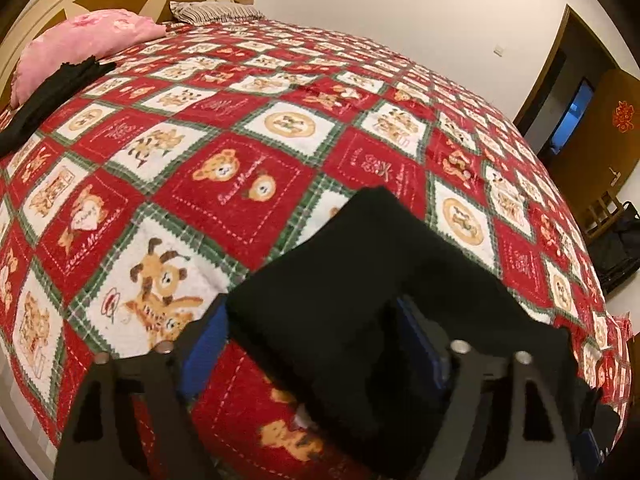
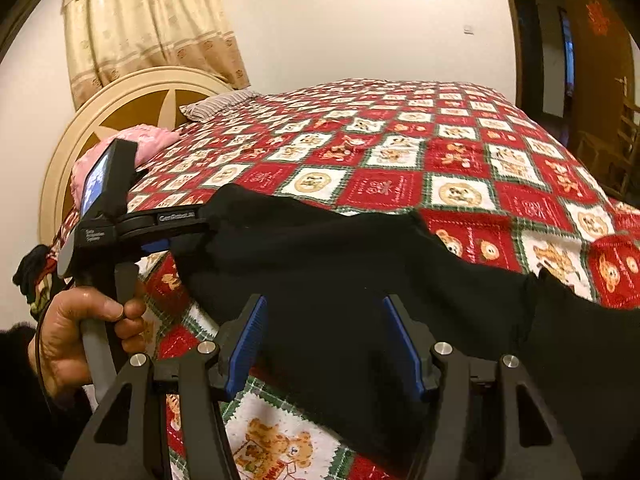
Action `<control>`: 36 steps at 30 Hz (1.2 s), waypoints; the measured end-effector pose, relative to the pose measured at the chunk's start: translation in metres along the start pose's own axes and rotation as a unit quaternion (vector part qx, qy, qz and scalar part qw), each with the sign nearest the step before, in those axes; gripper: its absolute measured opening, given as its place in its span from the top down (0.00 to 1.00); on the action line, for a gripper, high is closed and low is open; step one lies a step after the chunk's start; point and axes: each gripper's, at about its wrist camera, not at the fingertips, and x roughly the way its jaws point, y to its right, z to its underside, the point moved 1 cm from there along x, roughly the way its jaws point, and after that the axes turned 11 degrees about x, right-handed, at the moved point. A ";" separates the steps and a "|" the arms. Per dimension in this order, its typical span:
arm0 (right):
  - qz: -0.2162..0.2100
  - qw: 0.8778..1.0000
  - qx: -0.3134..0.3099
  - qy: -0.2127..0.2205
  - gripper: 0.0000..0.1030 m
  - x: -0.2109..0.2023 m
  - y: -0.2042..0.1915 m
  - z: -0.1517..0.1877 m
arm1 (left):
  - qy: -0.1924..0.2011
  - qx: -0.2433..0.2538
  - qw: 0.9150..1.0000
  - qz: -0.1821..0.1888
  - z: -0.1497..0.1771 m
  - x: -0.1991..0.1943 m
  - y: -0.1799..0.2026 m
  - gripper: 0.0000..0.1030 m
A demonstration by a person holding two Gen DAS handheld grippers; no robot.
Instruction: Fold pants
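Observation:
Black pants (image 1: 360, 288) lie folded on the red patchwork bedspread (image 1: 248, 160). In the left wrist view my left gripper (image 1: 316, 332) stands open with the pants' near edge between its blue pads (image 1: 204, 356); the right pad is partly covered by cloth. In the right wrist view the pants (image 2: 340, 264) spread across the near bed. My right gripper (image 2: 324, 344) is open, its blue pads (image 2: 248, 344) wide apart over the black cloth. The left gripper (image 2: 188, 224) shows at the pants' left end, held by a hand (image 2: 84, 328).
A pink pillow (image 1: 80, 44) and a striped pillow (image 1: 216, 12) lie at the round headboard (image 2: 132, 96). Another dark garment (image 1: 48, 92) lies by the pink pillow. A curtain (image 2: 148, 20), a door (image 2: 600, 80) and a wooden chair (image 1: 604, 212) stand beyond the bed.

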 end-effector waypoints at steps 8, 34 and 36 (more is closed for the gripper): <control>0.024 0.996 0.071 0.039 0.41 -0.020 0.033 -0.012 | 0.022 -0.014 0.998 0.059 -0.002 -0.008 -0.007 0.67; 0.187 0.982 -0.004 0.018 0.74 -0.009 0.050 0.008 | 0.060 0.008 0.995 0.079 -0.006 -0.026 0.012 0.72; 0.192 0.981 -0.007 -0.001 0.74 0.002 0.053 0.014 | 0.070 0.018 0.994 0.079 -0.008 -0.033 0.016 0.72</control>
